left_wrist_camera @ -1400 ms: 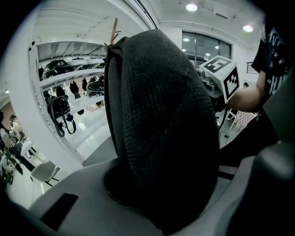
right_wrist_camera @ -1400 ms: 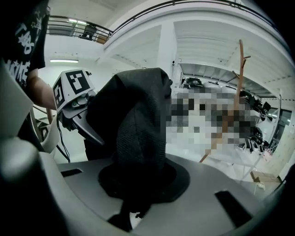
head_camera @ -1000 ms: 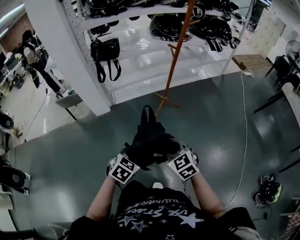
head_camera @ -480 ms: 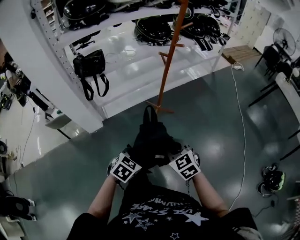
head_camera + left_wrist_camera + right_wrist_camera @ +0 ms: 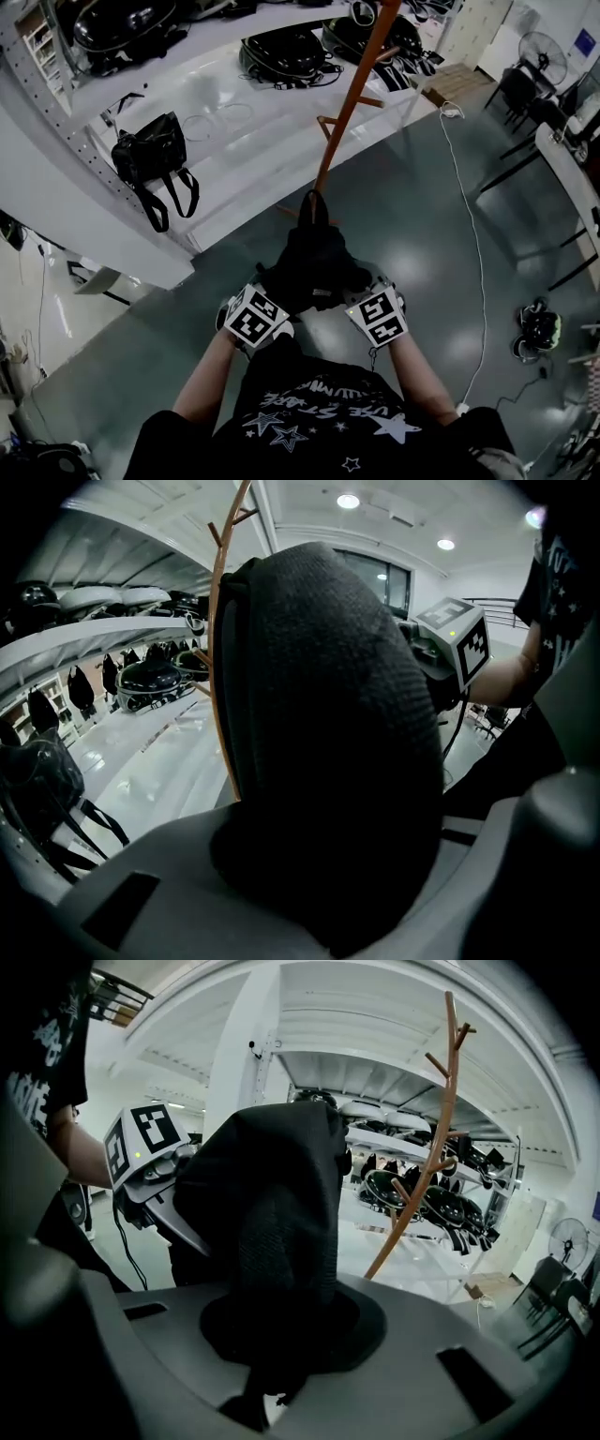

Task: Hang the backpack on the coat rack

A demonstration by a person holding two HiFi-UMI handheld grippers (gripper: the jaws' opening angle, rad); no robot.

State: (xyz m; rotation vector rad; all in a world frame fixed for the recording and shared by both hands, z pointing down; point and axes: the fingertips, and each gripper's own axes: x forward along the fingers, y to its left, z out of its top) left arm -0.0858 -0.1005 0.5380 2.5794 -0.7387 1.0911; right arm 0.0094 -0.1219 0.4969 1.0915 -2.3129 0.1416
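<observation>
The left hand-held gripper (image 5: 277,302) and right hand-held gripper (image 5: 354,298) are clamping the backpack (image 5: 314,267), holding it just short of the rack (image 5: 343,111). Its loop (image 5: 312,202) could be missing a peg (image 5: 330,120), or the bag knocking the thin rack over.

- Matt black woven cloth, coarse and grainy up close, on the backpack (image 5: 314,267).
- Smooth orange-brown wood, by the look of it, with a soft satin sheen, on the coat rack (image 5: 349,94).
- Matt grey moulded plastic on the bodies of the left gripper (image 5: 274,302) and right gripper (image 5: 361,298); flat black-and-white print on their marker cubes (image 5: 251,319).
- Glossy dark grey-green floor (image 5: 441,234), slick under pooled light reflections.
- Glossy white finish on the low display platform (image 5: 253,141); smooth white paint on the shelving post (image 5: 94,234).
- Black handbag (image 5: 150,155), faint leather-like sheen.
- Soft black cloth T-shirt (image 5: 309,422), matt white print.
</observation>
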